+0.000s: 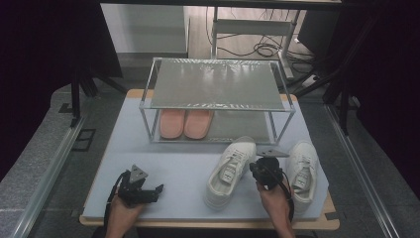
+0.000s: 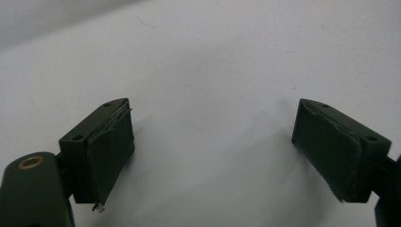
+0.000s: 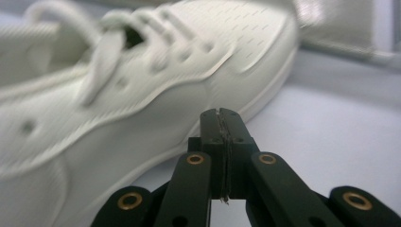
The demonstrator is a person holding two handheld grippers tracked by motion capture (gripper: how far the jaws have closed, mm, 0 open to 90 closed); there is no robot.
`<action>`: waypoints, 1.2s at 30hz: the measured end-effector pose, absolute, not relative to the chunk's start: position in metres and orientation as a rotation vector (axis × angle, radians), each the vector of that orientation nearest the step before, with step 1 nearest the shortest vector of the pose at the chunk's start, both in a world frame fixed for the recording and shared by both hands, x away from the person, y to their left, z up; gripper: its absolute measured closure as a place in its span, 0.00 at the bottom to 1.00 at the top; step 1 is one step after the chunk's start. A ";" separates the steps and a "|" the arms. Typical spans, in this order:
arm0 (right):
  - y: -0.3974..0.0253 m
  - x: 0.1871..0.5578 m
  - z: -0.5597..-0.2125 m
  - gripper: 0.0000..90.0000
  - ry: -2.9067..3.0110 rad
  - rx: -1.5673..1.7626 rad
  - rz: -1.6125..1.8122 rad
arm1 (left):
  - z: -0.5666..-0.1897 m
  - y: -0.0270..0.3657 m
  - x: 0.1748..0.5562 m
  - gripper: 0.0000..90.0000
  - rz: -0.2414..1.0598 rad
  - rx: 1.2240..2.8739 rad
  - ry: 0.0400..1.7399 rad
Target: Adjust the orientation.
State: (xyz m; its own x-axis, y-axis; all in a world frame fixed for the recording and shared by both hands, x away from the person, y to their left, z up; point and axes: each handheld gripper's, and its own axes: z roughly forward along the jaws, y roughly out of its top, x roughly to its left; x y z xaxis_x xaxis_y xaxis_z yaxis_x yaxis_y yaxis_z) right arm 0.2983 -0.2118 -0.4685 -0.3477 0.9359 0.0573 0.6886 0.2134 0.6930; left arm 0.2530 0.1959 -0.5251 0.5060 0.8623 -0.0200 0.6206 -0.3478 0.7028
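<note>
Two white sneakers lie on the bench (image 1: 148,153), toes toward the rack: left sneaker (image 1: 229,172) angled, right sneaker (image 1: 302,169) near the bench's right edge. Right gripper (image 1: 268,171) sits in the gap between them, jaws pressed together on nothing, tips just beside the left sneaker's sole. Left gripper (image 1: 157,190) rests near the front edge, jaws spread wide, empty, bare mat around it. One wire rack (image 1: 216,84) stands at the back; pink slippers (image 1: 185,123) sit side by side on its lower shelf.
</note>
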 end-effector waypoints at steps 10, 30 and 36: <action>-0.212 0.328 -0.477 0.99 2.020 1.579 0.808 | -0.525 0.196 0.253 0.15 0.471 2.090 1.208; -0.208 0.352 -0.485 1.00 2.095 1.572 0.848 | -0.525 0.196 0.253 0.15 0.471 2.089 1.210; -0.194 0.352 -0.487 1.00 2.161 1.538 0.899 | -0.525 0.196 0.253 0.15 0.470 2.089 1.210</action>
